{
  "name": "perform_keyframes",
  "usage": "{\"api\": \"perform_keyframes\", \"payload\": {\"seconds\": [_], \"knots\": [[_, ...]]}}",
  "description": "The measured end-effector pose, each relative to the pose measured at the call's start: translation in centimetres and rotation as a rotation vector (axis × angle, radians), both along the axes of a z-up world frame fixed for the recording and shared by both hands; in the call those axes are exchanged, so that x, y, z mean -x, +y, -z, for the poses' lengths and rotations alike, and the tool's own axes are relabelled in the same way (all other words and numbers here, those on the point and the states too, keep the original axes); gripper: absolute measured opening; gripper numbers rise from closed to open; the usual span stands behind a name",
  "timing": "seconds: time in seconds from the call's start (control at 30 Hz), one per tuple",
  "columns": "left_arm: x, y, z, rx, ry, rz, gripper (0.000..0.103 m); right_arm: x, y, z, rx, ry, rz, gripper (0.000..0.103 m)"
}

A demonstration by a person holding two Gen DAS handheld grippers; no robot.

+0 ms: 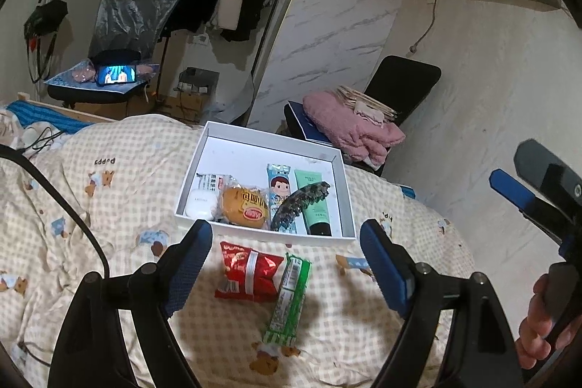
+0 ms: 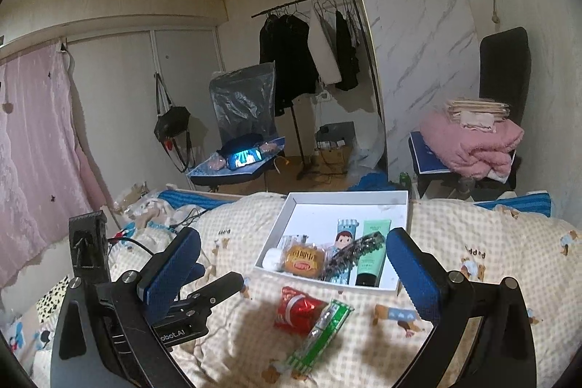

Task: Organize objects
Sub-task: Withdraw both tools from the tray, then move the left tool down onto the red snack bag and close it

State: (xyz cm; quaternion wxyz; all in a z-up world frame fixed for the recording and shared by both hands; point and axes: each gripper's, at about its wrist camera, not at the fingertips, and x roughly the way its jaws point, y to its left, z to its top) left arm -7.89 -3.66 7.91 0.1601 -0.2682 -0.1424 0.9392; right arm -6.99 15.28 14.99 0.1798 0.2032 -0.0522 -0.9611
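The white box (image 1: 347, 195) sits mid-quilt (image 1: 109, 191), its near row packed with snacks, a hair claw (image 1: 296, 206) and a green tube (image 1: 315, 202), part-hidden by one another. The red packet (image 1: 249, 273) and green stick pack (image 1: 289, 300) lie touching just before the box's near edge. Left gripper (image 1: 287, 264) and right gripper (image 2: 291, 275) both hang spread wide, holding nothing.

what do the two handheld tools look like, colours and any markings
Both tools share one design: the left tool and right tool each have black angular frames with silver bolts and two fingers faced in textured blue padding. White lettering ending "obot.AI" marks the left tool's body in the right wrist view. A bare hand grips a handle.
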Motion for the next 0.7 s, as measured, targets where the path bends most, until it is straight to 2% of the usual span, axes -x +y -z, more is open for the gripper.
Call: {"api": "perform_keyframes", "payload": {"seconds": [0.17, 0.3, 0.43, 0.63, 0.7], "knots": [[-0.9, -0.1, 1.3, 0.038, -0.026, -0.048, 0.099, -2.1, 1.0, 0.6, -0.081, 0.025, 0.027, 0.102], [-0.8, 0.5, 1.8, 0.050, -0.034, -0.025, 0.100, -1.6, 2.1, 1.4, -0.070, -0.028, 0.069, 0.102], [-0.2, 1.0, 2.9, 0.069, -0.053, -0.024, 0.101, -0.3, 2.4, 2.7, -0.022, -0.063, 0.052, 0.102], [1.4, 1.3, 5.8, 0.085, -0.100, -0.003, 0.101, 2.3, 1.8, 6.6, -0.044, -0.161, 0.073, 0.102], [1.9, 1.4, 6.6, 0.088, -0.109, 0.006, 0.098, 3.1, 1.5, 7.8, -0.041, -0.189, 0.060, 0.102]]}}
